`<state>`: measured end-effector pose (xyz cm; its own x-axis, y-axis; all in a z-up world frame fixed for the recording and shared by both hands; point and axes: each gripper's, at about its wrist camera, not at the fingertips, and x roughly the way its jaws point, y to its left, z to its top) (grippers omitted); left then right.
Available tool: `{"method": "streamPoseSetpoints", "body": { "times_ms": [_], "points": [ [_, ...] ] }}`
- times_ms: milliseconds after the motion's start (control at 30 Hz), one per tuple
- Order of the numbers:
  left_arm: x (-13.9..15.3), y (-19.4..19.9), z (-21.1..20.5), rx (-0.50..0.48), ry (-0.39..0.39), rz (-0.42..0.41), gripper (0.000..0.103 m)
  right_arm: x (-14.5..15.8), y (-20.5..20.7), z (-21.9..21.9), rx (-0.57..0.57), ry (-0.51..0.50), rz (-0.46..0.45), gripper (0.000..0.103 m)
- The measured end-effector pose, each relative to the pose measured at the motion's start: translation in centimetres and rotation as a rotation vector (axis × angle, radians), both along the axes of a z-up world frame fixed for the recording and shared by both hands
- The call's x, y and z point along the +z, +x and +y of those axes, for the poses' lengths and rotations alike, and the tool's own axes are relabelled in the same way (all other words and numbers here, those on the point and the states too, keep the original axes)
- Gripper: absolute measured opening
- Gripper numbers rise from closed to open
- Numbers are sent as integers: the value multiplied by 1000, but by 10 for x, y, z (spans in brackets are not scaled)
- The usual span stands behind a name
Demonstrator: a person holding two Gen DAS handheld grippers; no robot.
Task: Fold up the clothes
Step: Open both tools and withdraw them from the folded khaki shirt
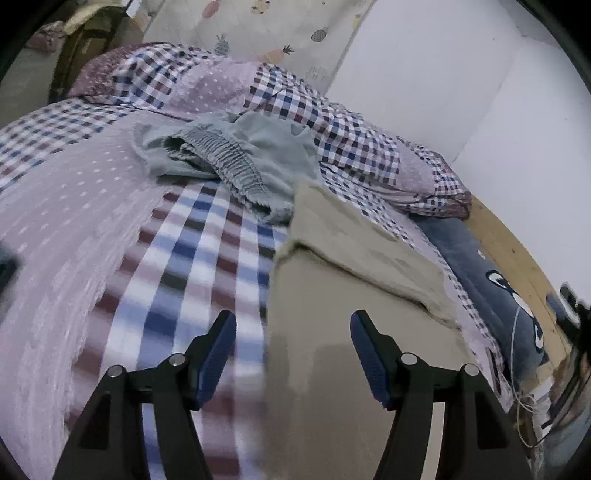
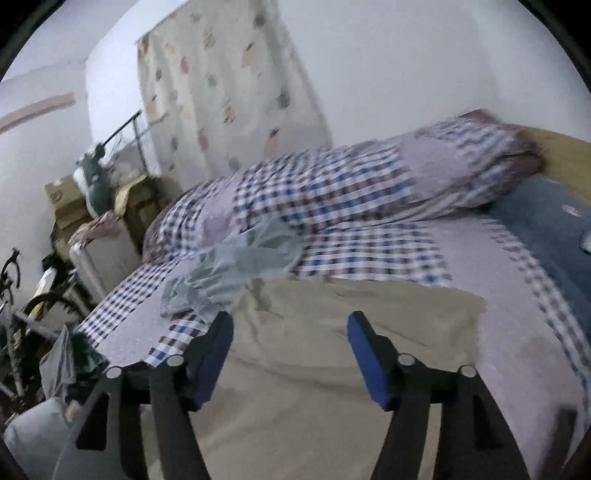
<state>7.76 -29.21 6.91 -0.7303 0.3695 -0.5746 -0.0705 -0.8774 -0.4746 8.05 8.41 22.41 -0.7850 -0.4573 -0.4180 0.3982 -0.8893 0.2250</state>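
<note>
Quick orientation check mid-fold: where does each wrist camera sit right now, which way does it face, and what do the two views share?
Left wrist: on the left tool, tilted down over the bed; khaki garment ahead, pale green garment beyond; only its open blue fingers show.
Right wrist: on the right tool, over the khaki garment, facing the rolled checked quilt; only its open fingers show.
Shared: both garments, the quilt, the pineapple-print curtain.

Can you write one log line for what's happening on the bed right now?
left gripper: open, empty | right gripper: open, empty | khaki garment: flat | grey-green garment: crumpled
</note>
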Motion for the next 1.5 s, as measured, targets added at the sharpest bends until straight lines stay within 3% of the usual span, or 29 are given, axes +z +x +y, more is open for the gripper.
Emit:
{"method": "streamPoseSetpoints", "body": {
  "times_ms": [67, 200, 233, 433, 600, 767, 1067, 1167, 1500],
  "points": [
    [8, 31, 6, 21, -11, 12, 69, -14, 41, 26, -58, -27, 21, 79],
    [16, 87, 16, 89, -21, 49, 74, -57, 108, 50, -110, -49, 23, 79],
    [15, 97, 16, 104, -16, 48, 79, -69, 119, 47, -103, -29, 21, 79],
    [2, 143, 8, 186, 46, 1, 80, -131, 165, -1, 54, 97, -39, 79],
    [-12, 164, -2, 243, 25, -57, 80, -136, 187, -29, 184, 102, -33, 79],
    [-38, 176, -13, 260, 109, -150, 80, -133, 197, -36, 234, 78, -25, 79],
    [-80, 185, -17, 284, 268, -285, 80, -137, 185, -40, 225, -17, -106, 79],
    [-90, 184, -15, 289, 284, -325, 80, -139, 186, -49, 245, -4, -113, 79],
    [-100, 188, 10, 227, 346, -331, 86, -149, 207, -104, 380, 139, -57, 79]
  ]
}}
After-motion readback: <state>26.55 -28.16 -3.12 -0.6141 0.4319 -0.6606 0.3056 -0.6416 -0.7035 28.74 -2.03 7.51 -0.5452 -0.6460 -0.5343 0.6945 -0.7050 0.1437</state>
